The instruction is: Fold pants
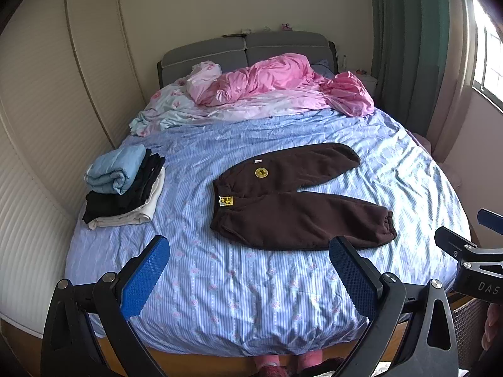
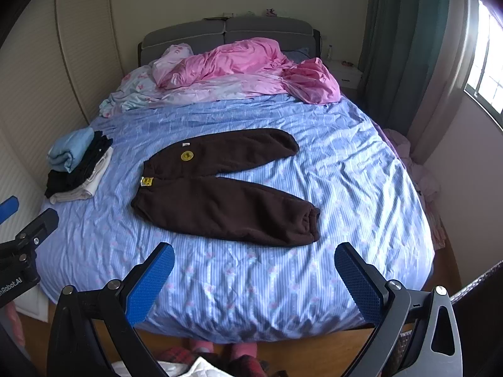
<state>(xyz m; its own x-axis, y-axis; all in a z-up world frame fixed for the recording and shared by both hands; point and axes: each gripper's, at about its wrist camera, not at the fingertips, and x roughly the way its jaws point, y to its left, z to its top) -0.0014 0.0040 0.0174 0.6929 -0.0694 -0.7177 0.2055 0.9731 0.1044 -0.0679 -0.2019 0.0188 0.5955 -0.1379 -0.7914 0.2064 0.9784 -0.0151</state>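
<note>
Dark brown pants (image 1: 295, 198) lie spread flat on the blue striped bed cover (image 1: 239, 286), waistband to the left, both legs splayed to the right. They also show in the right wrist view (image 2: 226, 188). A yellow round badge (image 1: 261, 172) and a yellow label (image 1: 225, 200) sit near the waistband. My left gripper (image 1: 250, 251) is open and empty, held above the bed's near end, short of the pants. My right gripper (image 2: 254, 260) is open and empty, likewise in front of the pants.
A stack of folded clothes (image 1: 125, 185) sits on the bed's left side. A crumpled pink duvet (image 1: 270, 81) lies by the grey headboard (image 1: 245, 50). A wardrobe stands left, green curtains (image 1: 408, 47) and a window right.
</note>
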